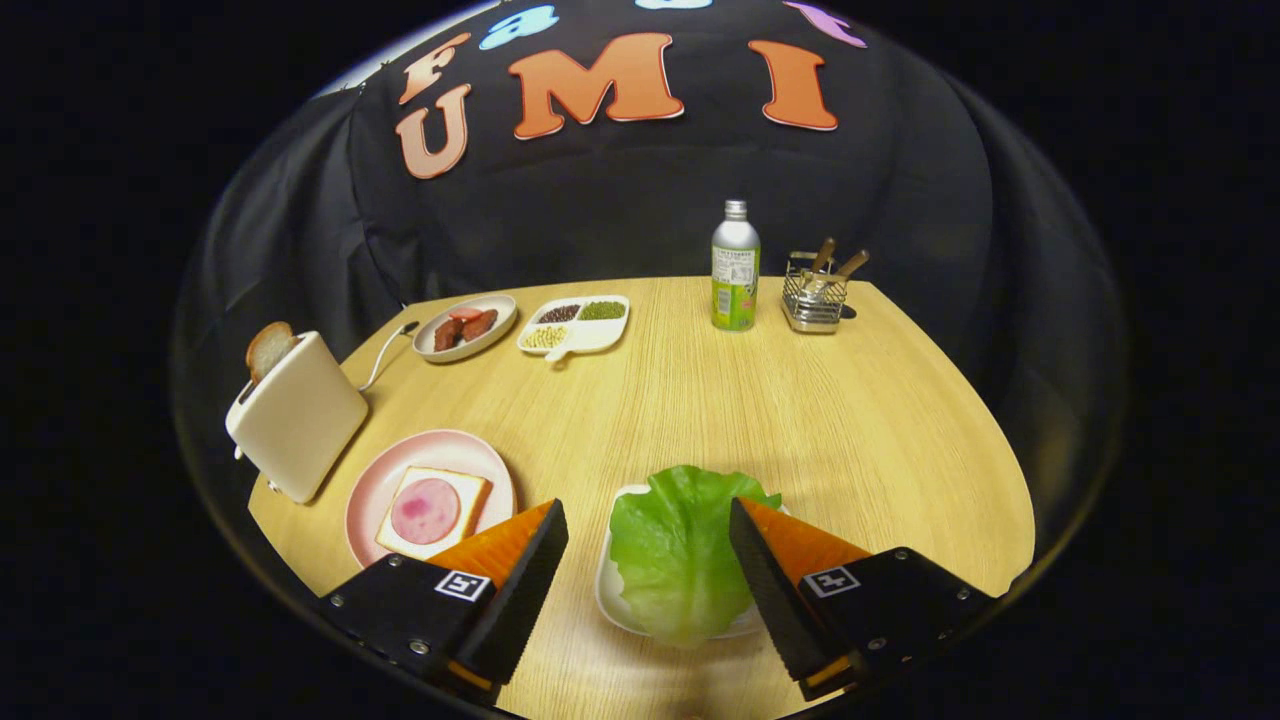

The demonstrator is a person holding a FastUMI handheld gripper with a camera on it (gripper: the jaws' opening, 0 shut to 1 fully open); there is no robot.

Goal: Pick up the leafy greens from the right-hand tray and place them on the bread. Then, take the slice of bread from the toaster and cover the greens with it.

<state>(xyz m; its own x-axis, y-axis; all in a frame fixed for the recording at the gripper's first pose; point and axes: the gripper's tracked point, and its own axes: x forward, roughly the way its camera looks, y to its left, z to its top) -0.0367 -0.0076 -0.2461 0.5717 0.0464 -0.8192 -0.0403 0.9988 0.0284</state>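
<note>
You are on the first step. Your gripper (648,535) fingers are wide open, holding nothing, above the leafy greens (675,560). Go down and pinch them.

Lettuce leaf (672,545): light green, ruffled edges, pale rib, lying flat across white tray (606,585), lower centre of frame, overhanging tray's far rim. Sits between the spread fingers of gripper (648,530), neither finger touching it.

Bread slice (433,512): square, golden crust, round pink slice of ham (425,510) on top, resting flat on pink plate (372,495), lower left of frame, just beyond left finger.

Toaster (297,415): cream, tilted in view, left of frame, just beside pink plate.

Slice of bread (268,350): brown crust, standing upright in toaster slot, top half protruding, upper left.
</note>
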